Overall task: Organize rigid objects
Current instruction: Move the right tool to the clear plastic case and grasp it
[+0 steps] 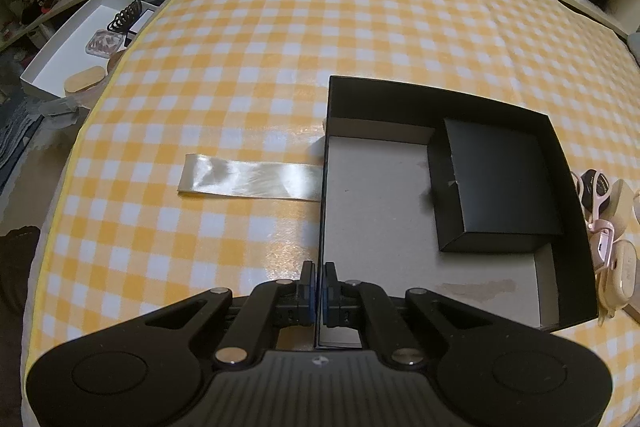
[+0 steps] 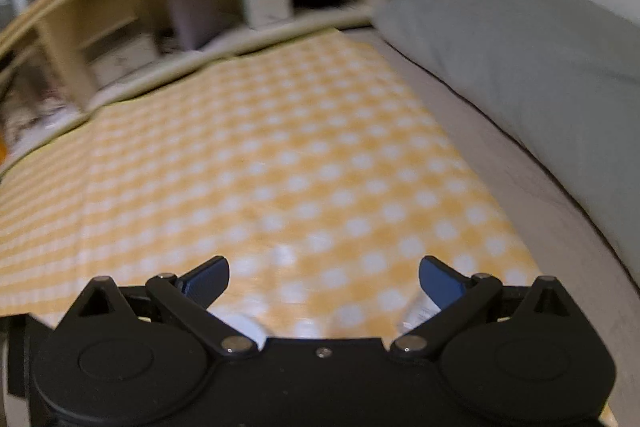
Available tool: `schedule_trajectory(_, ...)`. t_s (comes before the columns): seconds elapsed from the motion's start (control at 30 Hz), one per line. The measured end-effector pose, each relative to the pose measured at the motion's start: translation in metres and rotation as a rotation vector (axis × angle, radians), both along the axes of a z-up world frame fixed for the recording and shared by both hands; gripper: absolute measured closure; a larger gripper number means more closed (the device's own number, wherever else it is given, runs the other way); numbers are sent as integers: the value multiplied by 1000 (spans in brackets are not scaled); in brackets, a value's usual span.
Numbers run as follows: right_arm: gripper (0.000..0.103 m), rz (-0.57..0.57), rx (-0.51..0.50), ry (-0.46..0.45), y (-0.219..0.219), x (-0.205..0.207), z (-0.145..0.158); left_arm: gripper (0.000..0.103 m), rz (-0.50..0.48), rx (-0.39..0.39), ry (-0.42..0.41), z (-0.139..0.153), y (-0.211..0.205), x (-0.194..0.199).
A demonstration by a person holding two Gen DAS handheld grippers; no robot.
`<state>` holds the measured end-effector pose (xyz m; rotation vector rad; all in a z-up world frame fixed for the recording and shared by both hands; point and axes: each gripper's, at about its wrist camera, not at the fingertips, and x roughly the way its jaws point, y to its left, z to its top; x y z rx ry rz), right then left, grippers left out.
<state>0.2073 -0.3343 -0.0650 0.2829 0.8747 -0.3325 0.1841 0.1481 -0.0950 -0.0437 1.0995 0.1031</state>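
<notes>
Grippers over a yellow-and-white checked cloth [image 1: 248, 67], one clamping a box wall, one spread wide.

Left gripper [image 1: 319, 283] has its jaws pressed together on the near left wall of a large open black cardboard box with a grey floor [image 1: 376, 211]. Inside that box, at its far right, sits a smaller closed black box [image 1: 500, 183]. A cream satin ribbon strip [image 1: 248, 179] lies flat on the cloth, touching the big box's left wall. Pale pink objects [image 1: 604, 227] rest just beside the right wall, too small to identify. Right gripper [image 2: 324, 283] hovers over bare cloth, jaws wide apart, holding nothing; its view is blurred.
</notes>
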Motion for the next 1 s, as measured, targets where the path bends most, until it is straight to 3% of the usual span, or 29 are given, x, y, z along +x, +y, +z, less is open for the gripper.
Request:
schedule_trajectory(0.23, 16, -99, -6, 85, -28, 1, -26, 100, 4, -20, 3, 1, 4, 0)
schedule_trajectory(0.5, 19, -170, -43, 242, -46, 3, -62, 100, 6, -23, 4, 1, 3, 0)
schedule_trajectory(0.77, 16, -363, 150, 175, -63, 7, -66, 100, 7, -22, 6, 1, 2, 1)
schedule_trajectory(0.9, 17, -316, 131, 144, -51, 20, -68, 100, 7, -22, 7, 0, 2, 1)
schedule_trajectory(1.0, 16, -289, 48, 194, -41, 31, -73, 100, 8, -23, 7, 1, 2, 1)
